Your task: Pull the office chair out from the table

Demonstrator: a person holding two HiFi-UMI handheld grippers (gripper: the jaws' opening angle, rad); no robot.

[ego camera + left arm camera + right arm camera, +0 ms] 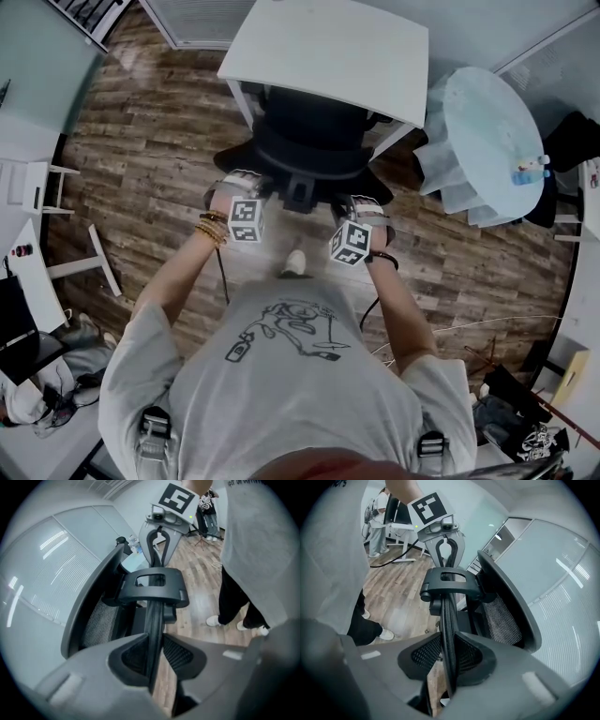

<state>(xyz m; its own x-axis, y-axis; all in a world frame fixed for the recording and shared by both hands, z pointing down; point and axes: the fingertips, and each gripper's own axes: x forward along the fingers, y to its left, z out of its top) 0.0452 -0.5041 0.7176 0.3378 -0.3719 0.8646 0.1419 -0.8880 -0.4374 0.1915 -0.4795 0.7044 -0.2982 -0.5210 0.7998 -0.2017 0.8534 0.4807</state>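
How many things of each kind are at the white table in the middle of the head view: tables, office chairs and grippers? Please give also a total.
White table: 1
Office chair: 1
Grippers: 2, the left gripper and the right gripper, both shut on the chair's back
Total: 4

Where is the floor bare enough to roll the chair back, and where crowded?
Bare wooden floor lies left of the black mesh office chair, up to the white desk frame, and right of the person, before the round glass table. Behind the chair is crowded: the person stands there, left gripper and right gripper clamped on it.
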